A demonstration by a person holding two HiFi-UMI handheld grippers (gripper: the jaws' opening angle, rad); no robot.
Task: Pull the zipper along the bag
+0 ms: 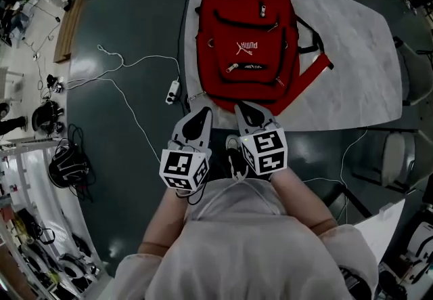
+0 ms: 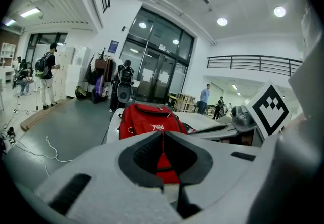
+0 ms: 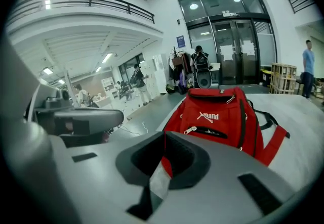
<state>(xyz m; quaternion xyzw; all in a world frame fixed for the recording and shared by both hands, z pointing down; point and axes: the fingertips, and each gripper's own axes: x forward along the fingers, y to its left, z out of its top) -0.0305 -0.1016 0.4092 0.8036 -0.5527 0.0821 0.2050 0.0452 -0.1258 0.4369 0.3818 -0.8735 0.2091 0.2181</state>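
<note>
The red backpack [image 1: 247, 41] lies on the pale surface [image 1: 352, 55], upper centre. Just below it, the left gripper [image 1: 201, 116] and right gripper [image 1: 245, 113] hover with jaws together, empty.

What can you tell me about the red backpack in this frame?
The red backpack looks like fabric with black trim, a white logo and several zips with pale pulls. It lies flat, front up, on the pale table, its top handle away from the person and a red strap trailing off one side. Only the table touches it.
</note>
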